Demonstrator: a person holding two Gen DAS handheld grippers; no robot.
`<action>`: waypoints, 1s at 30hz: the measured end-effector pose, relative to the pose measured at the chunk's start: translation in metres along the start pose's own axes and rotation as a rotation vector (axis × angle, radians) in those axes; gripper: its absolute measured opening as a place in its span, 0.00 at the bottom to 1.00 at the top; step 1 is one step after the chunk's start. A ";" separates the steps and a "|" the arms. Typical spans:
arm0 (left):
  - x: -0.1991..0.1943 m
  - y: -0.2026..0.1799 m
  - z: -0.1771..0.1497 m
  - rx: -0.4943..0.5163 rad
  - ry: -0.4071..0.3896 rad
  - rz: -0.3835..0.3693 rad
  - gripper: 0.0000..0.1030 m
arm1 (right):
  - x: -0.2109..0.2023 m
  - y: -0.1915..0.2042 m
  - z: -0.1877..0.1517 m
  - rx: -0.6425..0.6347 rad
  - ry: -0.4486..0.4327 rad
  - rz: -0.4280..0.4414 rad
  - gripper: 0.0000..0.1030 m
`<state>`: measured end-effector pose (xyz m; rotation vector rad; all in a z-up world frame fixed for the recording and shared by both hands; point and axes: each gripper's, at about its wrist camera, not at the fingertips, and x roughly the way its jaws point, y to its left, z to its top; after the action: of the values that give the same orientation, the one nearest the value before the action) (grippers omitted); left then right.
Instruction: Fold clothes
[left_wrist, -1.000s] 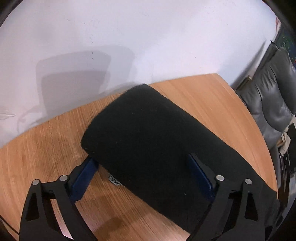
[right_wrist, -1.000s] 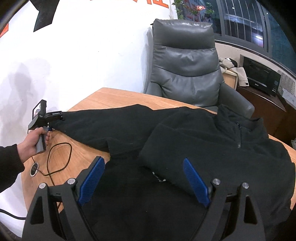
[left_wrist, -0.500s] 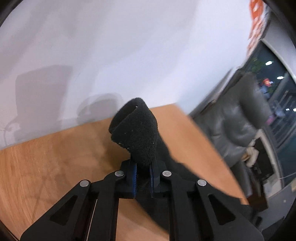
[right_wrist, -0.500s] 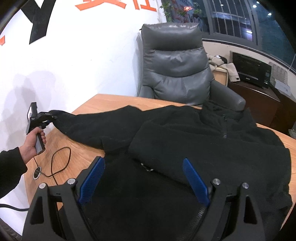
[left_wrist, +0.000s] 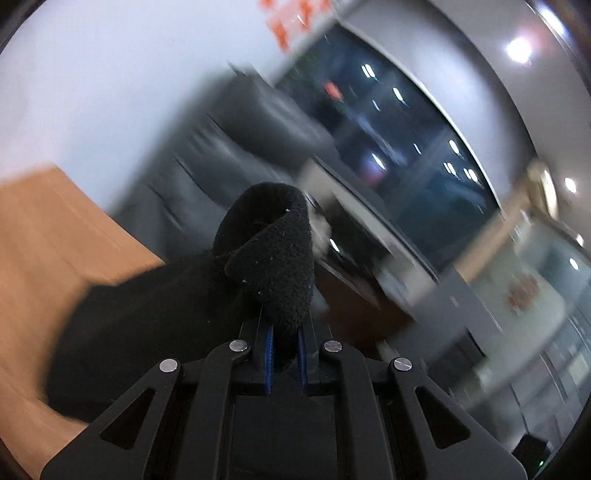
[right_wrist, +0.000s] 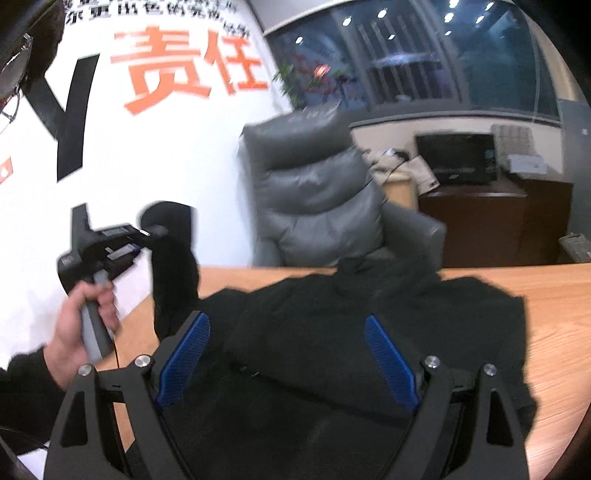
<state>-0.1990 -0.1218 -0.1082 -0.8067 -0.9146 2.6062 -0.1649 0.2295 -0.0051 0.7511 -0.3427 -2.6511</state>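
Left gripper (left_wrist: 284, 349) clamps the sleeve cuff (left_wrist: 269, 254), raised above the table (right_wrist: 554, 295). Right gripper (right_wrist: 288, 363) gapes wide, empty, over the black fleece (right_wrist: 369, 325). Next, likely: lay the sleeve across the body.

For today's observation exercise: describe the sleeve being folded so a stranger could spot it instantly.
Start at the wooden table before the grey armchair, where a black fleece jacket lies spread. Its sleeve at the left end rises off the table, pinched in the left gripper; everything else lies flat.
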 end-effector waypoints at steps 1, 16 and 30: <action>0.017 -0.016 -0.015 0.008 0.036 -0.016 0.08 | -0.008 -0.009 0.002 0.007 -0.012 -0.012 0.88; 0.119 -0.174 -0.204 0.313 0.398 -0.072 0.32 | -0.018 -0.186 -0.017 0.250 0.063 -0.071 0.93; 0.015 -0.020 -0.124 0.302 0.284 0.269 0.82 | 0.116 -0.218 -0.057 0.342 0.309 -0.058 0.86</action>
<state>-0.1379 -0.0387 -0.1819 -1.2396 -0.3437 2.6579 -0.2856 0.3719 -0.1760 1.2741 -0.7057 -2.5013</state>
